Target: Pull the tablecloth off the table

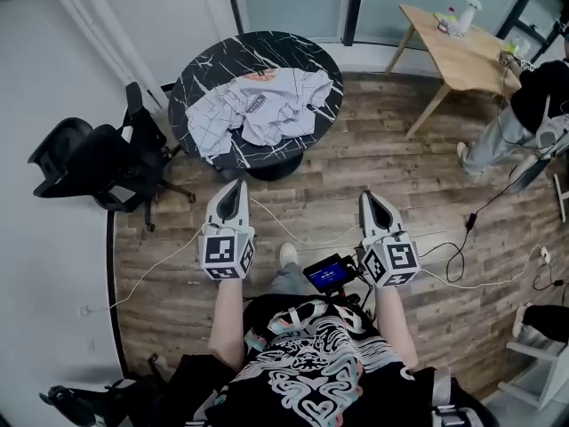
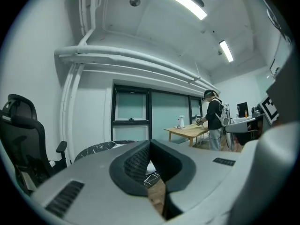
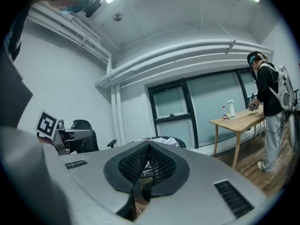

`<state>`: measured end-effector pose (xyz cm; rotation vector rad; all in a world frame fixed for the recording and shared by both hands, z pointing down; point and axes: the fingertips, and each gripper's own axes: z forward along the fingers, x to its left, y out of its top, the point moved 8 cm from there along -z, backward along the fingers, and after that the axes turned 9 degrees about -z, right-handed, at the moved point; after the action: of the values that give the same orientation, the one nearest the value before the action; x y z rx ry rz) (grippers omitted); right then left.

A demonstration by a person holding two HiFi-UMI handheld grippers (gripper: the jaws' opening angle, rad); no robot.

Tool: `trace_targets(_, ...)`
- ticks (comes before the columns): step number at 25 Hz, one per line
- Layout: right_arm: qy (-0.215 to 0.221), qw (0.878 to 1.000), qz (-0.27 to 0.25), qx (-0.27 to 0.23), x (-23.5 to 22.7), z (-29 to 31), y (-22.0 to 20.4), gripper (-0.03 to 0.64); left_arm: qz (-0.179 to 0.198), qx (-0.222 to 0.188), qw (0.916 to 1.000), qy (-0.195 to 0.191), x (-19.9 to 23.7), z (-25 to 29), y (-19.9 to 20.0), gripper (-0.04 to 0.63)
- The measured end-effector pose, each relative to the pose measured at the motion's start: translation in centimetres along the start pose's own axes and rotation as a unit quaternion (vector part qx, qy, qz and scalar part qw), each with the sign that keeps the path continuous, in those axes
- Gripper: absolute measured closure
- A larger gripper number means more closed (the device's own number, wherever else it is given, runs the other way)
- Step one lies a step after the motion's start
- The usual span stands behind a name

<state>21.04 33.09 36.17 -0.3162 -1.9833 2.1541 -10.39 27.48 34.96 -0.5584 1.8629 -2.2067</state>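
Observation:
A round black marble-patterned table (image 1: 204, 65) stands ahead of me, with a crumpled white tablecloth (image 1: 258, 105) lying on its near half. My left gripper (image 1: 234, 188) is held over the wooden floor just short of the table's near edge, jaws shut and empty. My right gripper (image 1: 372, 201) hovers to the right at the same height, also shut with nothing in it. In the left gripper view the table (image 2: 101, 147) peeks over the shut jaws. The cloth (image 3: 165, 141) shows above the jaws in the right gripper view.
Black office chairs (image 1: 93, 163) stand left of the table. A wooden table (image 1: 453, 56) with bottles is at the back right, and a person (image 1: 520, 114) stands beside it. Cables (image 1: 462, 238) trail across the wooden floor on the right.

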Motion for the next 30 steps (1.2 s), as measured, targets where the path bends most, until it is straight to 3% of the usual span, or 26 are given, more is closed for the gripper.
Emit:
trace_targets(16, -0.007, 0.999, -0.001, 0.036, -1.1, 16.5, 0.3, 0.589, -0.012, 0.012, 0.9998, -0.005, 10.0, 13.0, 2.2, 0.575)
trace_targets(30, -0.017, 0.999, 0.003, 0.038, -1.9, 21.6, 0.5, 0.589, -0.012, 0.015, 0.9998, -0.008, 13.6, 17.4, 2.6, 0.575)
